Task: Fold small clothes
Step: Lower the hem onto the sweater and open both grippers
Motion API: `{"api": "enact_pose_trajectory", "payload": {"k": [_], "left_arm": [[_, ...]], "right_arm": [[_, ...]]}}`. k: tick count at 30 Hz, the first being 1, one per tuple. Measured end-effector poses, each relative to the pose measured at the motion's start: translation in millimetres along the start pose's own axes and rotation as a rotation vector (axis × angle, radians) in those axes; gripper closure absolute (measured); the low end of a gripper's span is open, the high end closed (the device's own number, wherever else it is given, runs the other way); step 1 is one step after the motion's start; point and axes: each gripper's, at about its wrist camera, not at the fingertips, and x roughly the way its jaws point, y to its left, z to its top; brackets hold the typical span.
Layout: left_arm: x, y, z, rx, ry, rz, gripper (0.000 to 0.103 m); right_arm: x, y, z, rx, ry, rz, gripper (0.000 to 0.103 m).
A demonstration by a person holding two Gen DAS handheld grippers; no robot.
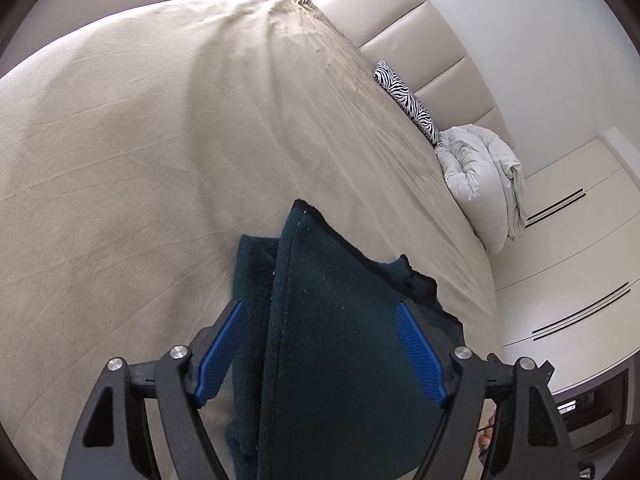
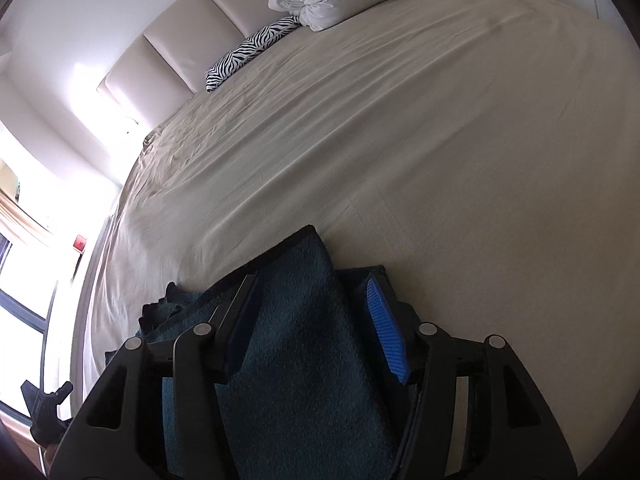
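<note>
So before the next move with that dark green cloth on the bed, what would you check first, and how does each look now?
1. Left tool let go: ok, pads apart from the dark green cloth.
2. Right tool let go: cannot tell, one pad close against the cloth.
3. Cloth lying on the bed sheet: ok.
4. Fold tidy: not ok, black edge bunched at one side.
5. Zebra pillow and white duvet away from the cloth: ok.

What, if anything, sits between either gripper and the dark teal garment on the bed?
Nothing visible. The teal garment lies between the open left gripper pads, and likewise the right gripper; neither clamps it.
</note>
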Motion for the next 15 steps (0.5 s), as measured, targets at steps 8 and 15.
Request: {"api": "enact_pose_trajectory", "payload": {"k": [8,15], "left_arm": [[-31,-21,-65,0.170,-0.051,0.058,0.035],[-28,-18,-91,0.226,-0.036,0.106,0.046]], "right_arm": [[-38,-8,-54,-0.155,0.041,-0.060,0.052],[-49,-40,-73,-0.137,0.059,-0.075,0.064]]}}
